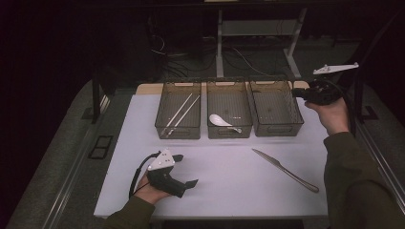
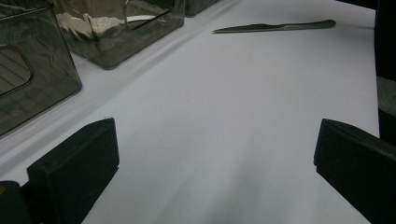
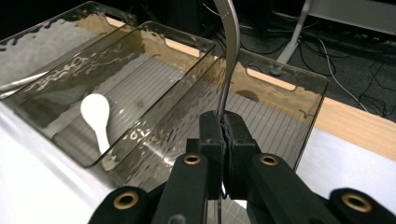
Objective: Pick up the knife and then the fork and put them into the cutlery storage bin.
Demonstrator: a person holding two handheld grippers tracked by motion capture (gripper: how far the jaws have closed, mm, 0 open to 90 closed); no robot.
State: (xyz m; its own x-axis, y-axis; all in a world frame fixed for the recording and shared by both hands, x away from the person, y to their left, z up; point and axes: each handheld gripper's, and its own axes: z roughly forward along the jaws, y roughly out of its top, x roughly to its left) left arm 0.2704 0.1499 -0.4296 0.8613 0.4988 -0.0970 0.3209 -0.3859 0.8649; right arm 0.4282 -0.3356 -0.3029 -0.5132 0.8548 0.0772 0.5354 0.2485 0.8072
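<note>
The middle bin [image 1: 229, 116] of the three smoky clear bins serves as the landmark. Left of it and touching it stands the left bin [image 1: 178, 116], with a pair of pale chopsticks [image 1: 180, 114] lying slantwise inside. In front of that bin, well apart from it toward the person's side of the white table [image 1: 229, 186], rests the left gripper [image 1: 187, 171], held in the left hand [image 1: 149, 192]. Its jaws stand wide apart with bare table between them, gripping nothing. In the left gripper view they point across the table toward the knife [image 2: 275, 27], with open surface all the way.

The middle bin itself holds a white spoon [image 1: 221, 120], bowl to the left, near the bin's front wall. In the right gripper view the spoon [image 3: 96, 116] shows through the rippled walls.

Right of the middle bin and touching it is the right bin [image 1: 275, 113]. In front of it, on the table, lies the knife [image 1: 285, 170], slanting from near the bins down to the right, clear of everything.

Over the right bin's far right corner hangs the right gripper [image 1: 297, 93], held up in the right hand [image 1: 332, 116]. Its jaws are pressed narrow on a thin metal utensil handle [image 3: 230, 56], which rises curved above the right bin [image 3: 280, 121]; the utensil's working end is hidden, so its kind cannot be told.
</note>
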